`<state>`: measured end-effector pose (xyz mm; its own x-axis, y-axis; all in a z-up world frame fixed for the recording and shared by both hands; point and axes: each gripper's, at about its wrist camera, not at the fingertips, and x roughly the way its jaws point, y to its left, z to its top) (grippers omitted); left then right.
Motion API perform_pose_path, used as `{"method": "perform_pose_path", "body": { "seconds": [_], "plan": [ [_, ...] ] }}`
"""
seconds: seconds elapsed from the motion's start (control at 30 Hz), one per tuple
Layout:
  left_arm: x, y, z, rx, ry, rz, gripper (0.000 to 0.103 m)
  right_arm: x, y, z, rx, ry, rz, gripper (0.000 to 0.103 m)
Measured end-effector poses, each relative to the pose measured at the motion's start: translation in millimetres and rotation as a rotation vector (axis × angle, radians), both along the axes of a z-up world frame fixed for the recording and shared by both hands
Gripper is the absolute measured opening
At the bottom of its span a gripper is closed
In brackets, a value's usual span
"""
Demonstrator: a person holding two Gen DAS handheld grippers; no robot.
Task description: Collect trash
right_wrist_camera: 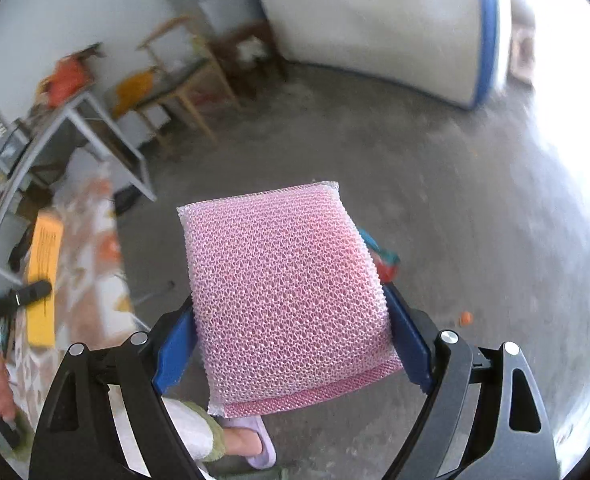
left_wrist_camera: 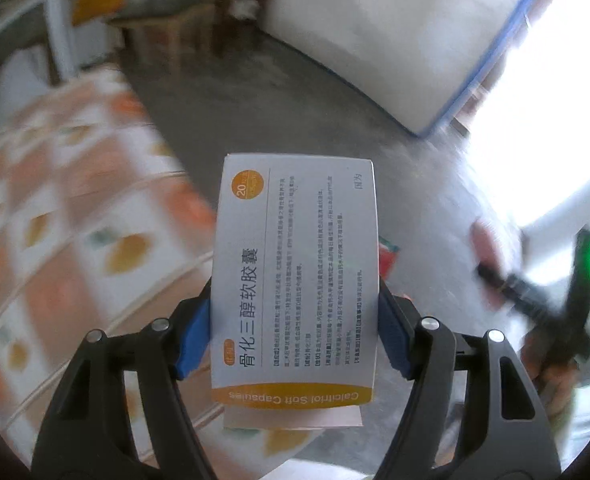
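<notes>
Left wrist view: left gripper [left_wrist_camera: 295, 320] seen clamped on white-and-orange calcitriol capsule box [left_wrist_camera: 295, 276], box held upright between blue pads [left_wrist_camera: 193, 334], above grey concrete floor [left_wrist_camera: 263, 100]. Patterned tablecloth [left_wrist_camera: 63, 240] blurred at left.

Right wrist view: right gripper [right_wrist_camera: 291, 344] seen clamped on pink mesh scouring sponge [right_wrist_camera: 287, 300], sponge gripped at both sides above floor. Slippered foot [right_wrist_camera: 251, 440] noted near bottom edge. Wooden chairs [right_wrist_camera: 187, 84] noted far left.

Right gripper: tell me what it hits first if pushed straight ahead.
Probably the bare grey concrete floor; nothing else shows ahead of the right gripper, though its pink mesh sponge blocks the view and depth is unclear.
</notes>
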<state>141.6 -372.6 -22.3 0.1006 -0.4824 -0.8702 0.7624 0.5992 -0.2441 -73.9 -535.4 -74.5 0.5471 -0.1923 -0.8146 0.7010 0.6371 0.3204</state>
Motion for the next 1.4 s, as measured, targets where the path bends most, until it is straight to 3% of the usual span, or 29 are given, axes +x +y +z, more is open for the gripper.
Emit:
{"method": "perform_pose_path", "body": {
  "seconds": [0.17,0.3,0.37,0.47,0.63,0.7,0.97,1.1,1.27,1.4],
  "plan": [
    [4.3,-85.0,-54.3,0.127,0.127,-0.075,0.068,7.2,-11.2,-66.8,0.091,0.088,-0.014,0.083],
    [7.9,-129.2,-90.3,0.189,0.153,-0.082,0.068,30.0,-23.2,-105.2,0.108,0.135,-0.007,0.083],
    [11.1,-148.7,-102.8,0.189,0.158,-0.075,0.069,46.2,-31.3,-118.6,0.103,0.134,0.001,0.084],
    [13.6,-169.8,-119.3,0.170,0.153,-0.065,0.086,73.5,-40.6,-148.8,0.067,0.130,0.035,0.091],
    [19.8,-177.4,-140.8,0.179,0.184,-0.031,0.086,100.2,-47.0,-221.8,0.074,0.255,0.068,0.091],
    [23.0,-169.2,-138.2,0.154,0.215,-0.017,0.086,95.6,-47.7,-228.8,0.089,0.249,0.057,0.091],
    [21.6,-123.6,-79.8,0.018,0.164,0.011,0.086,72.6,-51.3,-206.7,0.046,0.176,0.002,0.091],
    [9.8,-90.7,-39.6,-0.053,0.105,-0.002,0.086,51.9,-55.0,-172.2,0.021,0.080,-0.036,0.091],
    [-15.5,-28.8,8.7,-0.114,-0.007,-0.015,0.086,32.3,-28.2,-98.5,-0.076,-0.042,0.012,0.091],
    [-38.9,37.6,37.9,-0.096,-0.150,0.027,0.089,17.6,20.5,-33.4,-0.184,-0.134,0.113,0.095]
  ]
}}
